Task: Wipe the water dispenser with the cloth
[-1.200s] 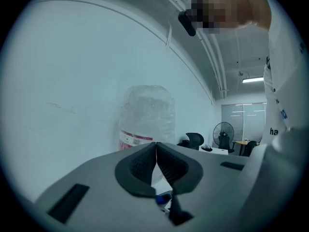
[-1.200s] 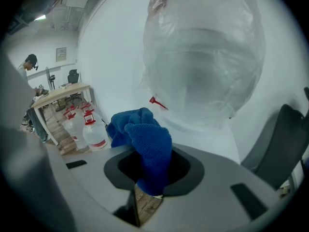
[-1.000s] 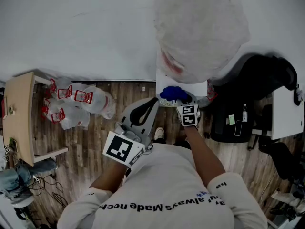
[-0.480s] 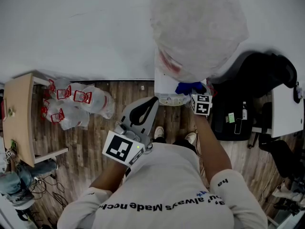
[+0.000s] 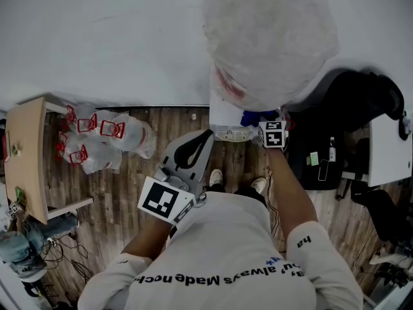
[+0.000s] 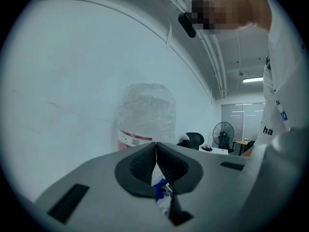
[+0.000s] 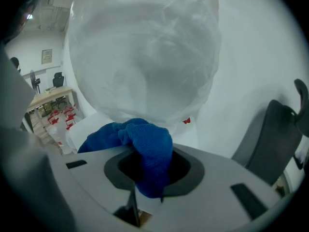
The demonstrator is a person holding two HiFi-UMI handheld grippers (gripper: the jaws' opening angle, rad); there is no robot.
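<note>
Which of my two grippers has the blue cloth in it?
The right gripper, shut on the blue cloth by the water dispenser. The left gripper is shut on nothing.

wall point(image 5: 116, 37) white | floor point(image 5: 129, 192) wood planks | table point(image 5: 26, 154) left | black chair point(image 5: 361, 102) right

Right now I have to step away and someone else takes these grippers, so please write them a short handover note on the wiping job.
Left gripper: shut, empty, held back by the chest, pointing toward the water dispenser.
Right gripper: shut on the blue cloth, at the dispenser's top, just under the wrapped bottle.
Done: the cloth is gripped and at the dispenser. How much has been wiped does not show.
Left: probably the rest of the white body, front and sides.
</note>
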